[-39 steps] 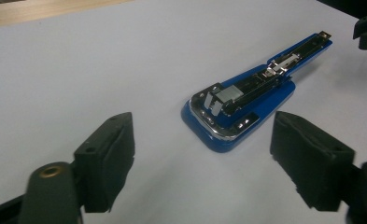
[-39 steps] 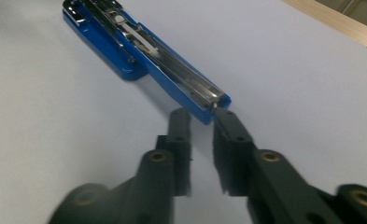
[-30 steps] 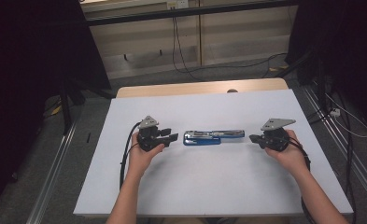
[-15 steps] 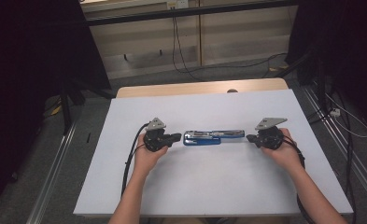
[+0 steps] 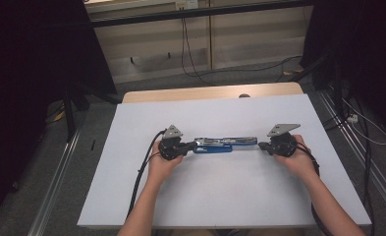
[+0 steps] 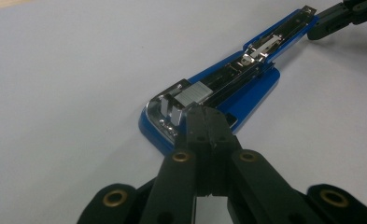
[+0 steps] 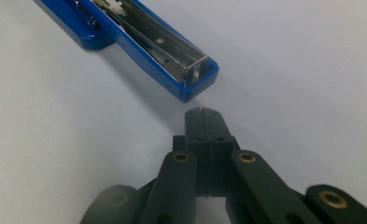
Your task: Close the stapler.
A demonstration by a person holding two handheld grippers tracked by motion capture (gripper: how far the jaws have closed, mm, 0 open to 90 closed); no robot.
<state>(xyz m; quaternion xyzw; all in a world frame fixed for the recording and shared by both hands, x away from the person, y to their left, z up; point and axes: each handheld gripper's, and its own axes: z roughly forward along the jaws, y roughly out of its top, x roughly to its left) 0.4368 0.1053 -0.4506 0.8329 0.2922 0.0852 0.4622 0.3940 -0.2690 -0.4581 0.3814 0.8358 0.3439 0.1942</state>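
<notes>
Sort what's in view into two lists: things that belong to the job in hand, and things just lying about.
In the job:
blue stapler, opened out flat
left claw, shut
right claw, shut

Lying about:
cables on the floor
white table

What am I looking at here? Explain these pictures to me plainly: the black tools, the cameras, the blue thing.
A person sits at a white table and holds a hand-operated gripper in each hand. The high view looks down from above; the left gripper and right gripper show there. The other two pictures come from cameras riding on each gripper, looking along its black jaws. Between the grippers lies a blue stapler, folded open flat so its metal staple channel shows. Both grippers have their jaws shut and hold nothing. The left gripper has its tip at one end of the stapler; the right gripper points at the other end, a small gap away.
</notes>
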